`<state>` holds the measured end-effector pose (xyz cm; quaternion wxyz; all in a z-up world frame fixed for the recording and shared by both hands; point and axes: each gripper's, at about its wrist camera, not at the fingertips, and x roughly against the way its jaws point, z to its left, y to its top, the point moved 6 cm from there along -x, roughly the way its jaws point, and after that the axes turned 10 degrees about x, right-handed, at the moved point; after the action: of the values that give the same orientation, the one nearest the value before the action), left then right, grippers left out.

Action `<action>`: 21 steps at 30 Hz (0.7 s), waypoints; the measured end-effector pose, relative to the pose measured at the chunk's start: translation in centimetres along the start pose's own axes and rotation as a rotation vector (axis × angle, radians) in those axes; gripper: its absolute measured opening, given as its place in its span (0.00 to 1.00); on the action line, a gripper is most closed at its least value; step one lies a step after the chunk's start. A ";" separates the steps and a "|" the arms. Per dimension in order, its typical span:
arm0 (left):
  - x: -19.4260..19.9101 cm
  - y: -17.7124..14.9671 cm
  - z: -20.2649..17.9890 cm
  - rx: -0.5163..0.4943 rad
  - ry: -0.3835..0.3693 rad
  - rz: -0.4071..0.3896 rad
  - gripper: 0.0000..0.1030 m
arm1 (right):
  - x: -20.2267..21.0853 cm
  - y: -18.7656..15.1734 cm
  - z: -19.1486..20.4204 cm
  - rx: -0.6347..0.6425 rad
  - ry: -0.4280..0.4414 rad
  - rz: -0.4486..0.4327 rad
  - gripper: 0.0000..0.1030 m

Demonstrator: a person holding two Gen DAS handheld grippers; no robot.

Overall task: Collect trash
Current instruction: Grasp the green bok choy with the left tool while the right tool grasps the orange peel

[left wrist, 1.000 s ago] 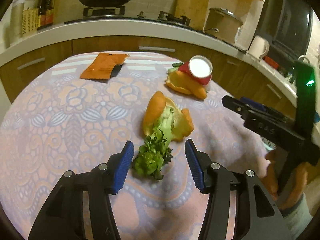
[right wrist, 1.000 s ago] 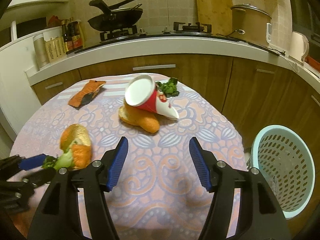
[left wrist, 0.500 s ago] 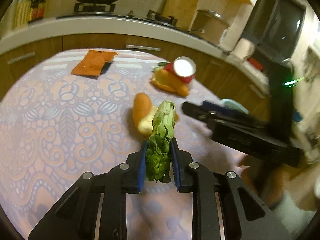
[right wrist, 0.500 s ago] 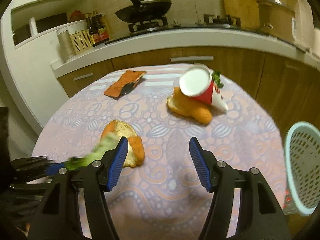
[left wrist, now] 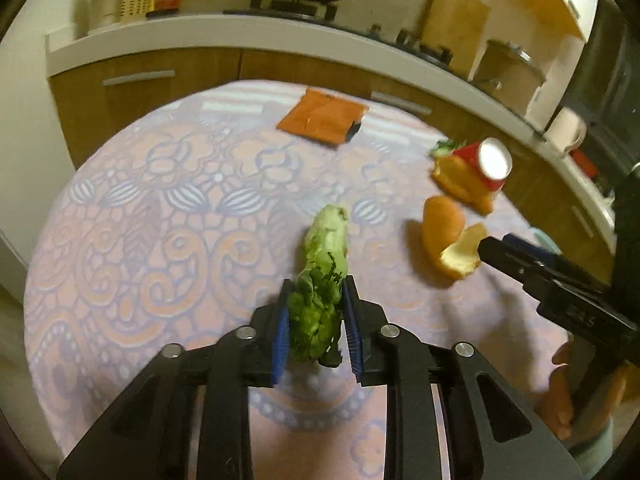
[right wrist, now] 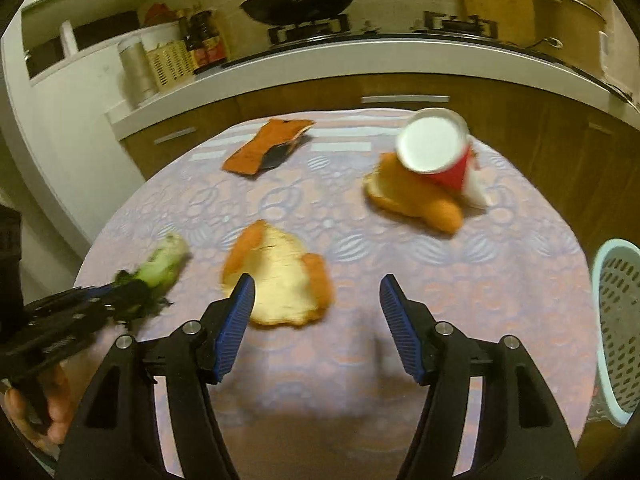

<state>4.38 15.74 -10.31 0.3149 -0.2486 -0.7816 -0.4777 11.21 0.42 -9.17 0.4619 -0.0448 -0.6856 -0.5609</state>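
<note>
The left tongs (left wrist: 314,320) grip the leafy vegetable scrap (left wrist: 320,280) above the bench (left wrist: 160,220), jaws just eased slightly. The right tongs (right wrist: 316,300) gape empty, still widening, over orange peel (right wrist: 280,280). The basket (right wrist: 618,320) at far right shows no contents.

Wooden cabinets (right wrist: 400,92) under white counter (right wrist: 360,56) (dim warm light).

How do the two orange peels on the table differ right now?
Near peel lies alone, pale inside showing, just ahead of the open right gripper. Far peel lies rind-up with the tipped red cup resting on it. Both sit on the table, uncollected.
</note>
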 end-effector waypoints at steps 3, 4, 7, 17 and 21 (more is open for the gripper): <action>0.3 0.4 -0.4 -0.023 0.010 -0.022 0.54 | -0.6 -0.1 0.9 0.020 0.005 0.028 0.70; 0.3 0.9 -0.6 -0.031 0.020 -0.037 0.54 | -0.8 -0.1 1.0 0.019 0.005 0.037 0.76; -0.4 2.3 -1.4 -0.069 0.046 -0.025 0.52 | -1.2 0.0 1.4 0.026 -0.003 0.051 0.80; -1.9 1.1 -0.2 -0.089 0.083 0.004 0.45 | -4.2 -0.1 2.6 0.087 -0.053 0.153 0.83; -1.8 1.3 0.2 -0.064 0.060 0.005 0.23 | -4.0 -0.1 2.4 0.076 -0.043 0.145 0.62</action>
<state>6.47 16.33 -10.94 0.3312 -0.2462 -0.7555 -0.5088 12.09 4.16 -11.83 0.4877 -0.0888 -0.7112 -0.4985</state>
